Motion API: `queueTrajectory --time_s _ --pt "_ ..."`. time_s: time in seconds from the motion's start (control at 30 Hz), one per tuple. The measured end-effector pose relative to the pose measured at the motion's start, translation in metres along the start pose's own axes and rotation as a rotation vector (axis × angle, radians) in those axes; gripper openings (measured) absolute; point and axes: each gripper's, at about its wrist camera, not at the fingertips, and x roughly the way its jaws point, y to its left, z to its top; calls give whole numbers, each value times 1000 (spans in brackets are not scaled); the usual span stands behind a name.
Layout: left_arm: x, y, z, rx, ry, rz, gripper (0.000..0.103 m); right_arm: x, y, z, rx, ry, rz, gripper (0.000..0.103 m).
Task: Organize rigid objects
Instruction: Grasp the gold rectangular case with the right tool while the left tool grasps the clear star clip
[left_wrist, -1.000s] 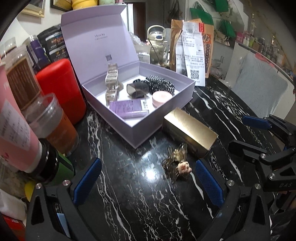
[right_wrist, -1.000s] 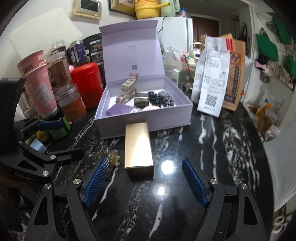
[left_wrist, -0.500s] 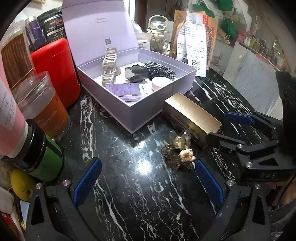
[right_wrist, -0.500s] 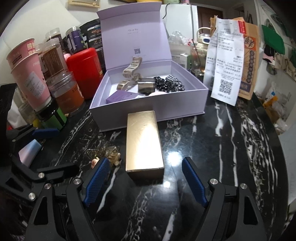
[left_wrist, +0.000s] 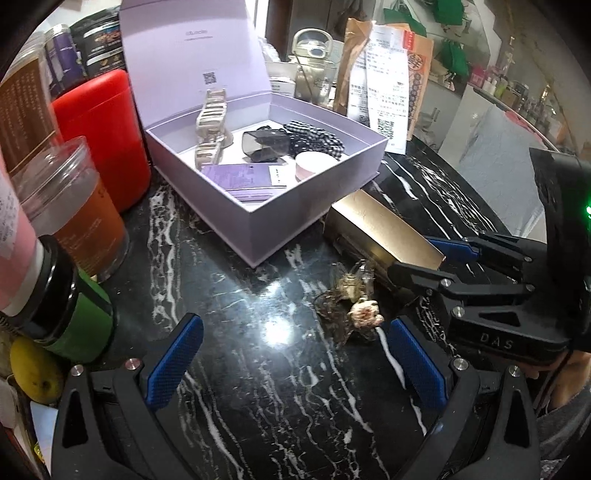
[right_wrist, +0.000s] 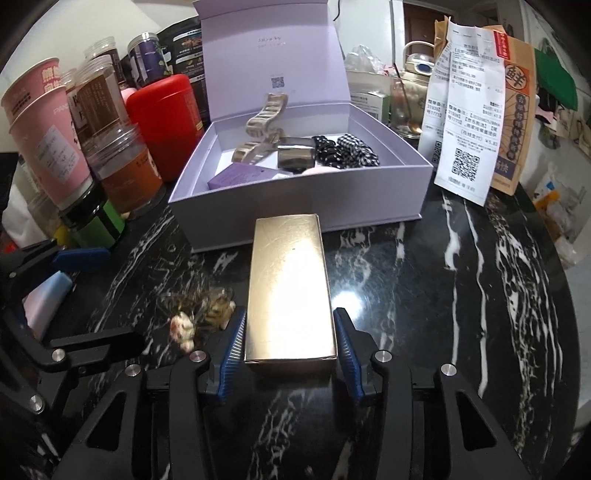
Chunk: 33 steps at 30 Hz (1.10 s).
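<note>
A gold box (right_wrist: 290, 284) lies on the black marble table in front of the open lilac gift box (right_wrist: 295, 206). My right gripper (right_wrist: 288, 332) straddles the gold box's near end, its jaws closing, blue pads against both long sides. In the left wrist view the right gripper (left_wrist: 417, 258) holds that end of the gold box (left_wrist: 380, 229). A clear hair clip with a small flower (left_wrist: 354, 306) lies beside it. My left gripper (left_wrist: 291, 354) hangs open just short of the clip, nothing between its fingers. The gift box (left_wrist: 258, 229) holds hair clips, a checked scrunchie and a small purple box.
Jars, a red canister (left_wrist: 107, 136), pink cups (right_wrist: 44, 136) and a green-labelled jar (left_wrist: 85, 325) crowd the left edge. A paper bag with long receipts (right_wrist: 469, 122) stands behind right. Bare marble lies at right and near the front.
The right gripper came down and forward over the gold box, and its jaws narrowed from wide apart to both sides of the box. The left gripper stayed open near the clip.
</note>
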Motion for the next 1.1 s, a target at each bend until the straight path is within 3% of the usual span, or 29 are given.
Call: queueTrajectory --time_s 0.27,0.43,0.63,0.7,0.83,0.93,1.1 --pt "12 -18 1 23 21 -62 101 -25 -6 -26 15 15 -40 45" --pt "27 -25 0 30 65 -27 81 -43 -12 -44 36 21 -68 46" --pt "39 -31 -2 26 74 -42 76 -56 -15 -57 57 16 -98 46" --pt "42 -33 -2 31 73 -46 65 -56 -18 -58 74 10 -91 46" --pt "45 -37 -2 50 69 4 49 -51 -20 -57 92 14 -103 57" --pt "44 -35 -2 38 63 -9 39 -47 -22 -57 107 17 -95 61" --pt "42 -36 -4 43 59 -17 35 -41 -23 -55 111 14 -96 61"
